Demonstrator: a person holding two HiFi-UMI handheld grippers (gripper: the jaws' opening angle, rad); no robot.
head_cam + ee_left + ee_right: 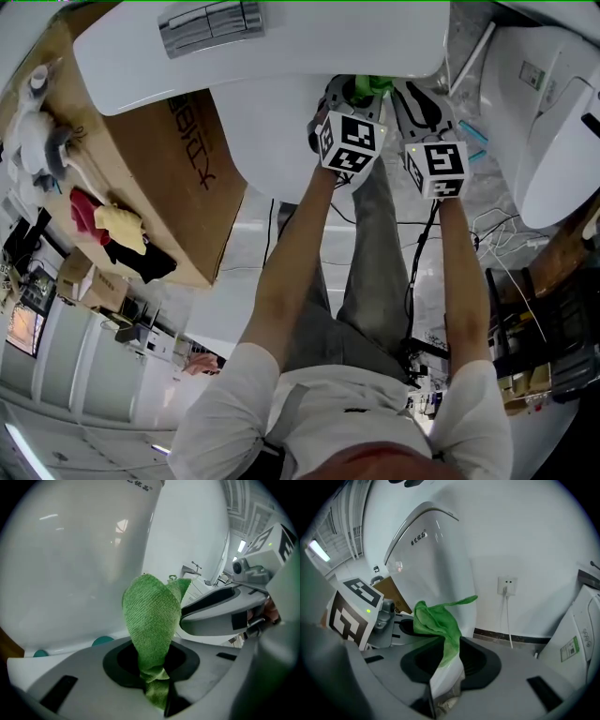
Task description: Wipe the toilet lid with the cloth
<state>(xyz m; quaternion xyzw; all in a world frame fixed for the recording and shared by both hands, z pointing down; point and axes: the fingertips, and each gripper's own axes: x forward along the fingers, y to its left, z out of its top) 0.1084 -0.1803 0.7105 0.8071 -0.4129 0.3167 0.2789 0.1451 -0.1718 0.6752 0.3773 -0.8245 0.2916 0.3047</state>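
Note:
The white toilet lid lies below the tank, and it fills the left gripper view. A green cloth is bunched between my two grippers at the lid's right edge. My left gripper is shut on the cloth, which stands up from the jaws in a rounded fold. The right gripper sits just beside it and is shut on another end of the same cloth, with a pale strip of it pinched low in the jaws. Whether the cloth touches the lid is not visible.
A cardboard box stands left of the toilet with clothes on it. A second white toilet is at the right. Cables trail on the floor. A wall socket with a cord is behind.

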